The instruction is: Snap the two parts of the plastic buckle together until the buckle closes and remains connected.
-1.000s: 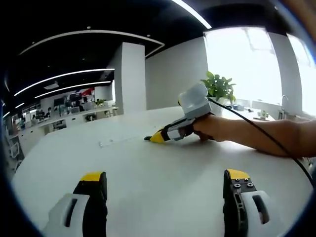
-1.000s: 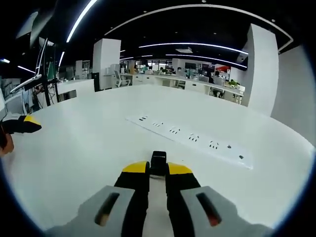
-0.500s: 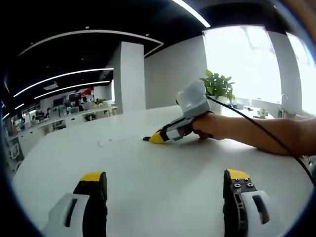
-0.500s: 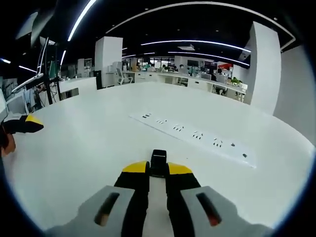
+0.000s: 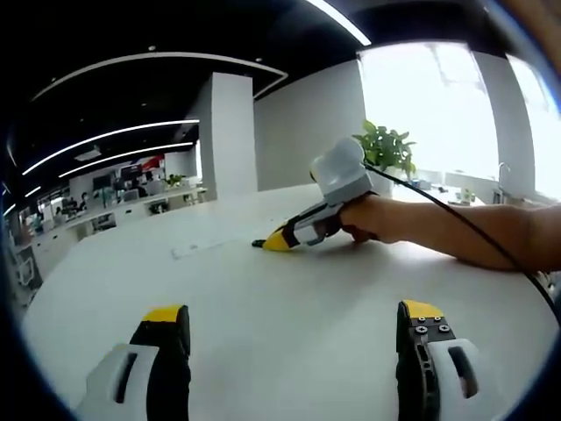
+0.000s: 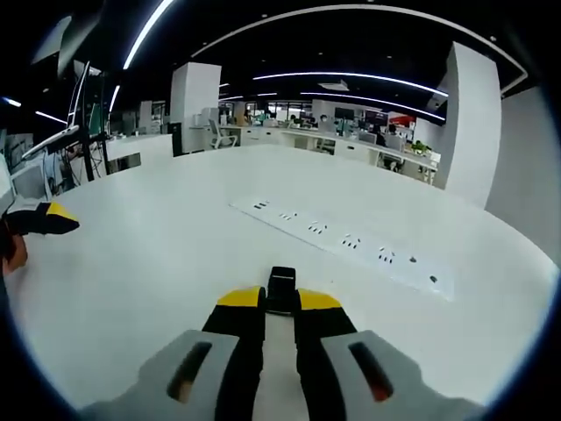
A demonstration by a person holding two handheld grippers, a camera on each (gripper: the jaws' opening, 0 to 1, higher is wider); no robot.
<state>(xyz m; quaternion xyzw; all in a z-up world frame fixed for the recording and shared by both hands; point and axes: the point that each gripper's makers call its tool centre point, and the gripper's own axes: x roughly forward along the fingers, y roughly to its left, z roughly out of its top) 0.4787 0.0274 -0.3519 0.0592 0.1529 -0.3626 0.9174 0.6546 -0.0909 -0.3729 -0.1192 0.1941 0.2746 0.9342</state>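
A small black buckle part (image 6: 281, 282) sticks out from between the yellow tips of my right gripper (image 6: 280, 300), which is shut on it just above the white table (image 6: 175, 263). In the left gripper view the same right gripper (image 5: 268, 243) reaches in from the right, held by a person's hand (image 5: 377, 219), and the black buckle part (image 5: 258, 244) shows at its tip. My left gripper (image 5: 294, 320) hovers over the near table with its jaws wide apart and nothing between them. Its yellow tip (image 6: 48, 217) shows at the left edge of the right gripper view.
A long white power strip (image 6: 342, 241) lies flush in the table beyond the right gripper. A potted plant (image 5: 386, 153) stands by the bright window behind the hand. A cable (image 5: 465, 232) runs along the person's forearm. Office desks lie far behind.
In the left gripper view the right gripper and its hand have shifted slightly up and to the left. The buckle part stays gripped. The left jaws are unchanged.
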